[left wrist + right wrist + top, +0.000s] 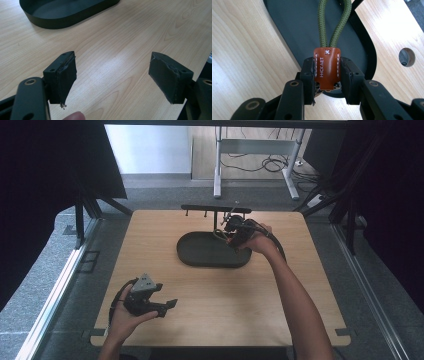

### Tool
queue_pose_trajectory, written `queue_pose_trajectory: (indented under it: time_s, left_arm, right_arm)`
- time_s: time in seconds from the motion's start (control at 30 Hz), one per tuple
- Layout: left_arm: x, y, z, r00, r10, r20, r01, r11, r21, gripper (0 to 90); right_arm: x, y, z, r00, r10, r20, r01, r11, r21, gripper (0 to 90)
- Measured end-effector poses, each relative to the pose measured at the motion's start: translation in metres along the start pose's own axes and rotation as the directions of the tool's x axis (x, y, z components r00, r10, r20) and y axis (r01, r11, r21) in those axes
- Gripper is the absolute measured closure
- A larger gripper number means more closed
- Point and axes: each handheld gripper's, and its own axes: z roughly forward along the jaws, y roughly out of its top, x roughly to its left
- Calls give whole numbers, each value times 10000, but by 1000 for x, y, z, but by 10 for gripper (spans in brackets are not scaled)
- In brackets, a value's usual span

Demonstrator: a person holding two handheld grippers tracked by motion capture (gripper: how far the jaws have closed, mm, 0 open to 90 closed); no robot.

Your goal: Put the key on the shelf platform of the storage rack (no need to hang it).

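Right gripper (327, 75), jaws clamped on a brown leather keychain tab (327, 67) with an olive cord loop (334, 20), held above the black oval tray (200, 257), apparently near its far end. Left gripper (112, 75), jaws wide and empty, hovers well short of the tray.

Brown leather tab (327, 68), braided green cord (334, 22), matt black tray (294, 25).

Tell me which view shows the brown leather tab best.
The right gripper view: the brown leather tab sits close up, clamped between the right gripper jaws, green cord loop above. In the high view it is too small to make out.
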Motion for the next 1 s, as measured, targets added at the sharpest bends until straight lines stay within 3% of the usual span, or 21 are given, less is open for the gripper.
queue_pose_trajectory:
  time_s: [1.0]
  left_arm:
    - [4,-1,-3,9999,-103,-42,103,9999,-64,226]
  right_arm:
    - [-15,6,29,9998,-178,105,178,9998,-51,658]
